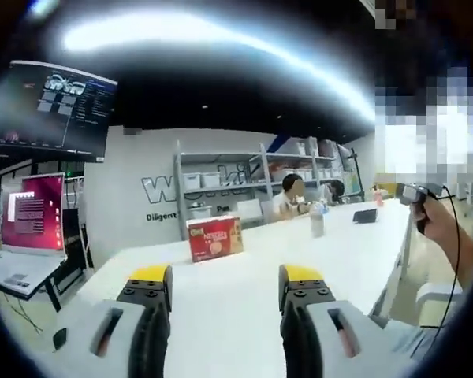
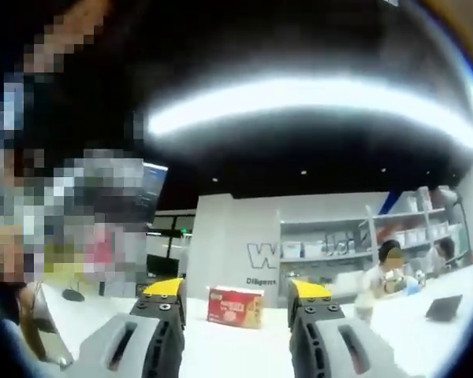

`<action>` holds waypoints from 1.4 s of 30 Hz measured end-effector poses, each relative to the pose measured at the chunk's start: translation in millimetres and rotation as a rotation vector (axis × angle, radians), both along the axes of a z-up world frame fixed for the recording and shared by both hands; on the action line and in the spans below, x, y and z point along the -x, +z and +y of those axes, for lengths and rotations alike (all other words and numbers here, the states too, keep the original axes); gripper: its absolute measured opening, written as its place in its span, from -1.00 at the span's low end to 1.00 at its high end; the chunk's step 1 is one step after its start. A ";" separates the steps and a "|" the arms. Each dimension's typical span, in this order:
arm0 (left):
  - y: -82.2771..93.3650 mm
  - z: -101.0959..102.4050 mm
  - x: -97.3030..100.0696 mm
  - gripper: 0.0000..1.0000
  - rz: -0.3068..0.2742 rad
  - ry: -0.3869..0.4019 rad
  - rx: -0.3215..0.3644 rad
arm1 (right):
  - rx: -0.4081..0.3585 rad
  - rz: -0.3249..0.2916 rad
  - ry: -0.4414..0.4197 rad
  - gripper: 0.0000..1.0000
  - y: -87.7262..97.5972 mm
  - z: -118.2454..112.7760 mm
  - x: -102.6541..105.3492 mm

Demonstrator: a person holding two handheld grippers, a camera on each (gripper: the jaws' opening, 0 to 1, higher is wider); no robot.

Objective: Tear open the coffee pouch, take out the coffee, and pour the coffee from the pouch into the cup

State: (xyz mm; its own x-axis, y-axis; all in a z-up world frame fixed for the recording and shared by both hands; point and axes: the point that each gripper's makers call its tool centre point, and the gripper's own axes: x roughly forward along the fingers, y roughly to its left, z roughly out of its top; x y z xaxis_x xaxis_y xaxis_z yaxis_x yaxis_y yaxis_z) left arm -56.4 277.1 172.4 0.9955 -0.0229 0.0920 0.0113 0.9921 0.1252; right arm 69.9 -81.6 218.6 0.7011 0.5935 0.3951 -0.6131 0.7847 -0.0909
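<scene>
A red coffee box (image 1: pixel 215 239) stands upright on the white table (image 1: pixel 244 295), beyond my left gripper (image 1: pixel 225 285), whose yellow-tipped jaws are spread wide with nothing between them. In the right gripper view the same red box (image 2: pixel 235 306) sits on the table (image 2: pixel 236 350) ahead of my right gripper (image 2: pixel 235 298), which is open and holds nothing. Both grippers hover above the table, some way short of the box.
A laptop with a red screen (image 1: pixel 33 213) sits on a side desk at left. A person's hand (image 1: pixel 441 224) holds a device at right. People sit at the far end of the table near a bottle (image 1: pixel 317 223) and a tablet (image 1: pixel 365 215). Shelving (image 1: pixel 229 185) lines the back wall.
</scene>
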 end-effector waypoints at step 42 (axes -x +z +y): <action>-22.3 -10.1 -78.7 0.26 0.236 -0.058 0.142 | 0.268 0.310 0.152 0.17 -51.0 75.5 -77.8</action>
